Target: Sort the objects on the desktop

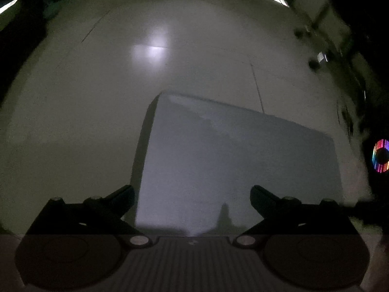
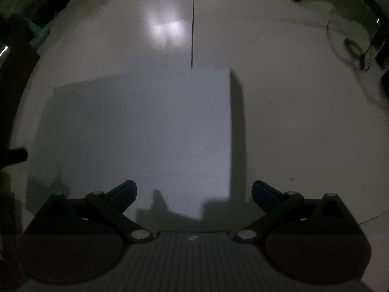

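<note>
We hold left gripper [image 1: 192,194] and right gripper [image 2: 194,189], fingers spread, empty, above bare pale table [image 2: 150,126]; no objects visible, sorting progress unclear.

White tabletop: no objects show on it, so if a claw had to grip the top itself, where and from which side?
Hedged: the table shows only its flat top and edges. The thin right edge is the one grippable part; the right claw, open, would come from that side, straddling it.
</note>
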